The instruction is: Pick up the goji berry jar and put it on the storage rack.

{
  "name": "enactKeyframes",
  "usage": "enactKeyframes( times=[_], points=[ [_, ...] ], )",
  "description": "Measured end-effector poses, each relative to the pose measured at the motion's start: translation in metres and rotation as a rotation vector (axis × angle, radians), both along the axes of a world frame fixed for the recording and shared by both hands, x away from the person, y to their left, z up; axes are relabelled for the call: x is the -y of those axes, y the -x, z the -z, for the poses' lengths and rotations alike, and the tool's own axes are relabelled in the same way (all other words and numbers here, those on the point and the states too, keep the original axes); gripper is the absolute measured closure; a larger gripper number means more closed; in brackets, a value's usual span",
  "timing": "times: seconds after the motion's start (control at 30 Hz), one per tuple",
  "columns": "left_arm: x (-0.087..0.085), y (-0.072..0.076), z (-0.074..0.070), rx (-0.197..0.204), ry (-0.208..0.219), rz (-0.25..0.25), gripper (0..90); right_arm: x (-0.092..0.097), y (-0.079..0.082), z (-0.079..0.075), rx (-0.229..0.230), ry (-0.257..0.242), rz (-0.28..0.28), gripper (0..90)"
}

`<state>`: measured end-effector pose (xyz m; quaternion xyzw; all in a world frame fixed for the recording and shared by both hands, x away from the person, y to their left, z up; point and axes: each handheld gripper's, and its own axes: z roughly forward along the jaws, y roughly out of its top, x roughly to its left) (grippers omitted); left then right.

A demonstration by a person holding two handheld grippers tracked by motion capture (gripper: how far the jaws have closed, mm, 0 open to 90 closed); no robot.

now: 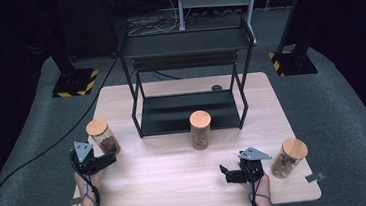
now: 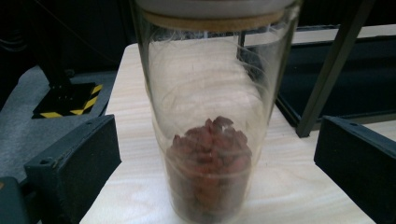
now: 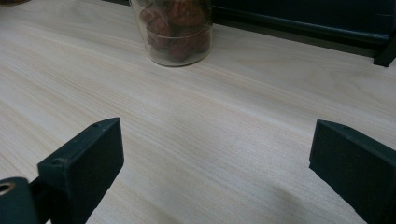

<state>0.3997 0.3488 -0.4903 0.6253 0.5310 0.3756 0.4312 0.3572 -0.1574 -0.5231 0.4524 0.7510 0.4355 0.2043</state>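
Glass jar (image 2: 212, 126) with cork lid, dried red fruit inside, front-left of the black shelf rack (image 1: 186, 110): rigid, slick, breakable, probably light; I'd grip mid-wall with my left gripper (image 1: 106, 160), jaws apart around it, untouching.

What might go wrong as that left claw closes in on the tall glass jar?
The left gripper is open around the left jar, low on its body. The jar is tall and narrow with a cork lid, so a push from one jaw might tip it. Smooth glass might slip. The black rack stands close, so lifting carelessly risks a knock.
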Motion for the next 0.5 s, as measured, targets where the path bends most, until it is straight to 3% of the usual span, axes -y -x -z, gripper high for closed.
enactKeyframes(
  times=[0.5],
  points=[
    [-0.002, -0.021, 0.003, 0.003, -0.009, -0.001, 0.0, 0.000, 0.000, 0.000, -0.003, 0.001, 0.004, 2.3]
  ],
)
